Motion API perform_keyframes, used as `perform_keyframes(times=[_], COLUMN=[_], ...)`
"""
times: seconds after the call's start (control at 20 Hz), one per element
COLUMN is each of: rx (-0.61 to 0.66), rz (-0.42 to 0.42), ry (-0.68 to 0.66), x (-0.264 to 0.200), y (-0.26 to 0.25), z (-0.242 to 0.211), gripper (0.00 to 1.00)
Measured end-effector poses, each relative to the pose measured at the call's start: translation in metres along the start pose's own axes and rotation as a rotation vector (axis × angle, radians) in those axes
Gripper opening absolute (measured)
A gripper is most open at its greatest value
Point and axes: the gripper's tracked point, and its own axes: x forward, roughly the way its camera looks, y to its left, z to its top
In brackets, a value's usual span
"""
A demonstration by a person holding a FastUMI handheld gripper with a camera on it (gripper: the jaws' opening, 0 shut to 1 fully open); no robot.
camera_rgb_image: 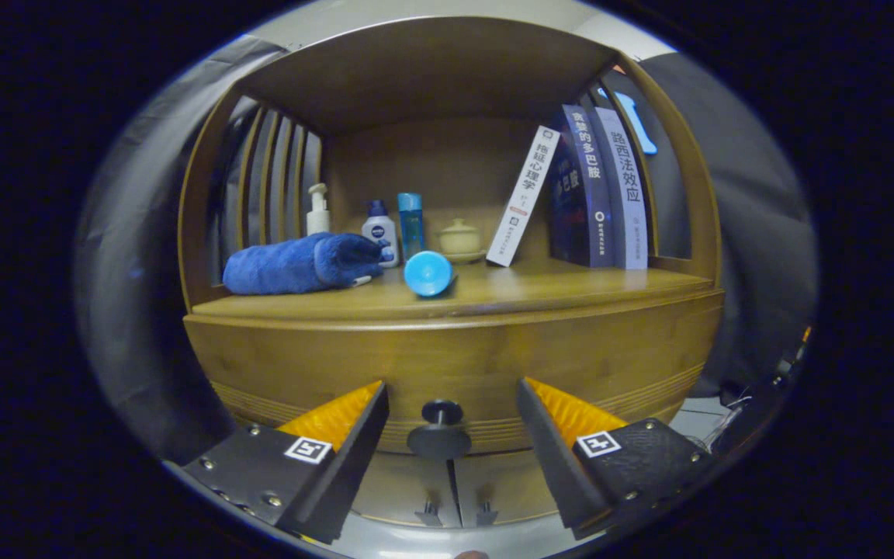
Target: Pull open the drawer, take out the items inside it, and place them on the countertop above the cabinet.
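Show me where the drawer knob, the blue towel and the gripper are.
drawer knob (439, 439), gripper view, on its round face.
blue towel (299, 264), gripper view, on the roll's middle.
gripper (453, 400), gripper view, midway between its open fingertips.

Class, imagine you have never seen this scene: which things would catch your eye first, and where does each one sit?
First, the open gripper, its two fingers spread either side of the drawer's round dark knob, not touching it. Beyond them, on the countertop, a rolled blue towel lies beside a blue bottle tipped on its side. Further right, three books stand, the nearest one leaning.
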Motion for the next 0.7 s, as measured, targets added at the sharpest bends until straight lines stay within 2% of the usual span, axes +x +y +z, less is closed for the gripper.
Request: perform_keyframes(times=[0.25, 0.45, 0.7], rx=[-0.015, -0.038, -0.055], rz=[-0.004, 0.021, 0.002], ry=[-0.001, -0.023, -0.040], x=[-0.049, -0.085, -0.133], y=[0.005, 0.012, 0.013], z=[-0.007, 0.004, 0.015], gripper=[0.99, 0.99, 0.99])
